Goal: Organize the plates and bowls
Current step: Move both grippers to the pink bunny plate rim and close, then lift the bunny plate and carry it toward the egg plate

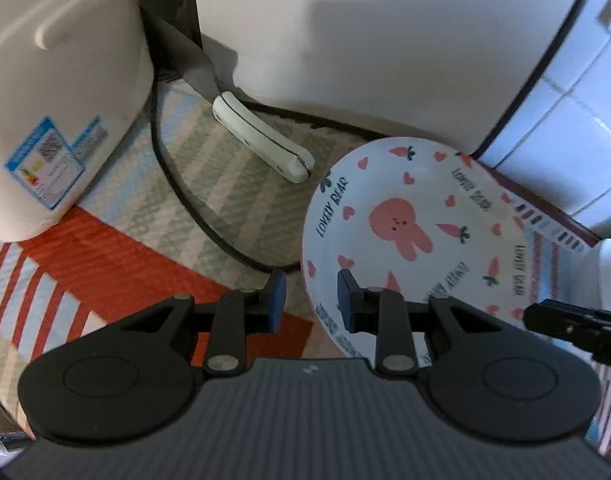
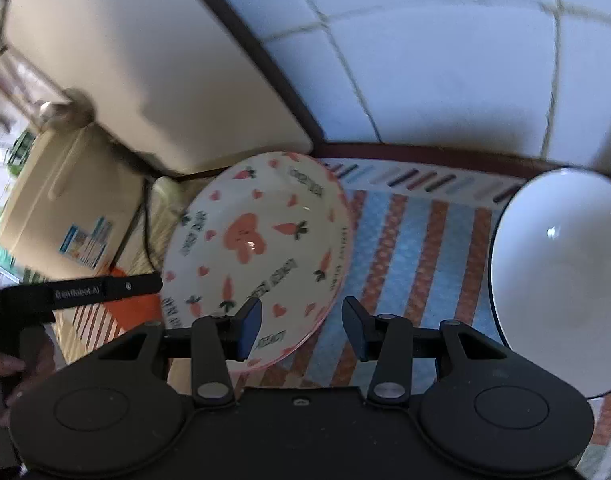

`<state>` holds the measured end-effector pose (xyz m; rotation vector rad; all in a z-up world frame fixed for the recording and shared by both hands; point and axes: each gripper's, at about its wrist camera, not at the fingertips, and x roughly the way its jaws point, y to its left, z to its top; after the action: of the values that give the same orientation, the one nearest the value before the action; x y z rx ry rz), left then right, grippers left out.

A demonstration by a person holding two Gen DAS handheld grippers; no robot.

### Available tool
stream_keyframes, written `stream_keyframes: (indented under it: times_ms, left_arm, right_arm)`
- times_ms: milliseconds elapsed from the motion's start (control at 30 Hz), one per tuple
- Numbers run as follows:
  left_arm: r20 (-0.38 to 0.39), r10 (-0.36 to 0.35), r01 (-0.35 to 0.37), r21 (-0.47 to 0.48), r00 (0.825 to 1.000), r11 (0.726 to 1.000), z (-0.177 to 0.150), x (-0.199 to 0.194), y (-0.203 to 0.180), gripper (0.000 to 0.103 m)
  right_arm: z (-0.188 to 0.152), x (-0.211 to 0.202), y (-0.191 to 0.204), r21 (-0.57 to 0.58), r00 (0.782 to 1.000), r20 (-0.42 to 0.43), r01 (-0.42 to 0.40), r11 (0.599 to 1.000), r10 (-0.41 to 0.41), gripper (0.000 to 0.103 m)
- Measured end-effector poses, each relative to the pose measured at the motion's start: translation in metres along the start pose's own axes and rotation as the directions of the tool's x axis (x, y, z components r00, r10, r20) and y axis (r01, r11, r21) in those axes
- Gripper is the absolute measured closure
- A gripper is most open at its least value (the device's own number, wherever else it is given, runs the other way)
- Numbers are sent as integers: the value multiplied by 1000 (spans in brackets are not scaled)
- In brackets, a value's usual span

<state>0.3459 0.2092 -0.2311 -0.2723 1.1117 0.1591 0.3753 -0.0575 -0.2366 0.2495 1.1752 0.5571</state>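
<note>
Only part of the white bowl (image 2: 561, 276) shows, cut off at the right edge, and the lettering on the rabbit plate (image 1: 417, 236) is too smeared to read fully. Count: one plate, one bowl, both on the striped cloth (image 2: 409, 240) near the tiled wall (image 2: 425, 60), plate left of bowl. Left gripper (image 1: 311, 300) has its jaws spread either side of the plate's near rim, not touching as far as I can tell. Right gripper (image 2: 301, 326) is spread too, over the plate's edge, nothing pinched. One cream appliance (image 1: 57, 92) sits at left.
</note>
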Motion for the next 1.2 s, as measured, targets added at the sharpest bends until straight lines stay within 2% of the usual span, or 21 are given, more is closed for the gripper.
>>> stream_keyframes:
  times_ms: [133, 333, 433, 567, 667, 733, 767, 800, 867, 967, 1133, 1200]
  left_arm:
    - [-6, 10, -10, 25, 1000, 1000, 8, 22, 2, 75]
    - [-29, -65, 64, -16, 997, 998, 18, 42, 8, 73]
    - [-26, -101, 101, -15, 995, 995, 17, 47, 4, 73]
    - [-7, -110, 110, 20, 994, 994, 13, 46, 3, 73]
    - [-12, -128, 128, -1, 992, 992, 14, 47, 7, 74]
    - [-8, -126, 126, 1, 992, 992, 14, 48, 6, 73]
    - [-5, -124, 124, 2, 992, 992, 13, 48, 6, 73]
    - [-1, -122, 122, 3, 992, 992, 12, 47, 6, 73]
    - [-13, -122, 122, 5, 992, 993, 12, 45, 6, 73]
    - [-35, -104, 107, 92, 994, 990, 15, 42, -3, 73]
    - [-6, -78, 77, 158, 997, 984, 9, 26, -13, 73]
    - [0, -77, 76, 164, 997, 983, 2, 21, -16, 73]
  right_arm:
    - [2, 12, -15, 78, 1000, 11, -26, 997, 25, 53]
    - [-3, 21, -17, 106, 998, 33, -55, 993, 52, 53]
    - [-4, 27, -14, 115, 998, 25, -68, 991, 65, 60]
    - [-3, 36, -11, 105, 999, 12, -37, 994, 36, 69]
    - [0, 41, -12, 116, 999, 2, -37, 993, 37, 70]
    - [0, 43, -13, 121, 999, 1, -42, 992, 42, 70]
    - [0, 43, -15, 127, 999, 4, -44, 991, 44, 74]
    - [0, 43, -16, 131, 999, 6, -41, 991, 41, 86]
    - [-1, 42, -21, 142, 999, 6, -33, 989, 32, 87]
    - [-1, 38, -23, 159, 999, 4, -33, 987, 33, 87]
    - [1, 25, -21, 136, 998, -4, -65, 989, 66, 86]
    - [-1, 18, -19, 111, 999, -2, -50, 993, 51, 85]
